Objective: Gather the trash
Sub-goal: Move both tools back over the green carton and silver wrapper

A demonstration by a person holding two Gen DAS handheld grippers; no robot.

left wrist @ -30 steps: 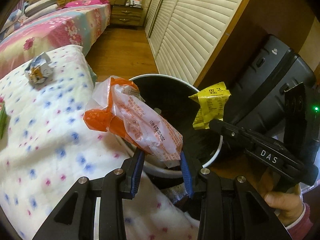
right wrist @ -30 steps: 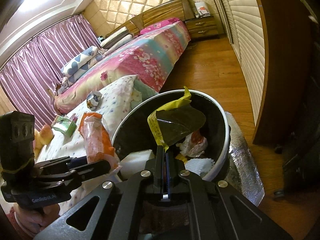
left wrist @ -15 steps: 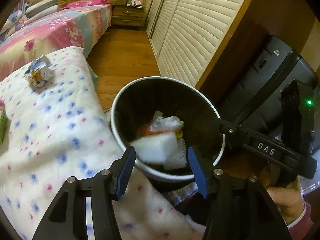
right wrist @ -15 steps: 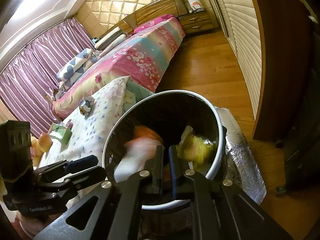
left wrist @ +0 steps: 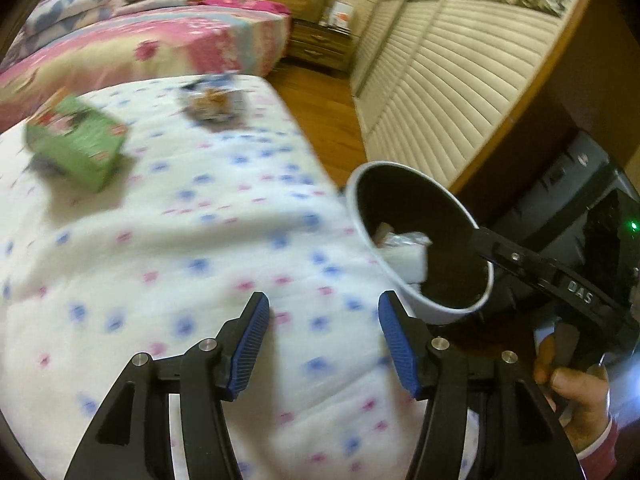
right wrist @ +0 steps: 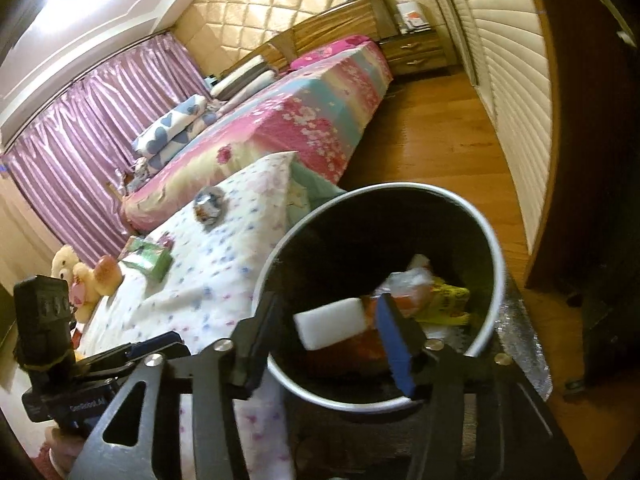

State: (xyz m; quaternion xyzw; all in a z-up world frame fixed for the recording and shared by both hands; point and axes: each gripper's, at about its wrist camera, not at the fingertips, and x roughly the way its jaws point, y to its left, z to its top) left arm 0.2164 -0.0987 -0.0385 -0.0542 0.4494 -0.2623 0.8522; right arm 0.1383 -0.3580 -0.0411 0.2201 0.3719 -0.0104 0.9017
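On the spotted quilt (left wrist: 168, 248), which serves as the surface where the litter lies, a green box (left wrist: 76, 142) sits at the far left and a crumpled wrapper (left wrist: 212, 96) lies further along toward the far edge; both are apart from each other and well clear of the bin (left wrist: 400, 280), so they look like the trash not yet collected. The left gripper (left wrist: 320, 332) hangs low over the quilt with its blue pads (left wrist: 250, 344) spread wide and nothing between them, aimed across the cloth toward those two pieces, a pose that suits reaching for the next item. The bin stands just off the quilt's right edge, close enough for either hand to drop things in; a white block (right wrist: 332, 320), an orange packet (right wrist: 412, 292) and a yellow wrapper (right wrist: 450, 300) already lie inside. The right gripper (right wrist: 326, 344) is poised over the bin's near rim, jaws parted and empty, pointing down into the opening as if a drop has just been completed.
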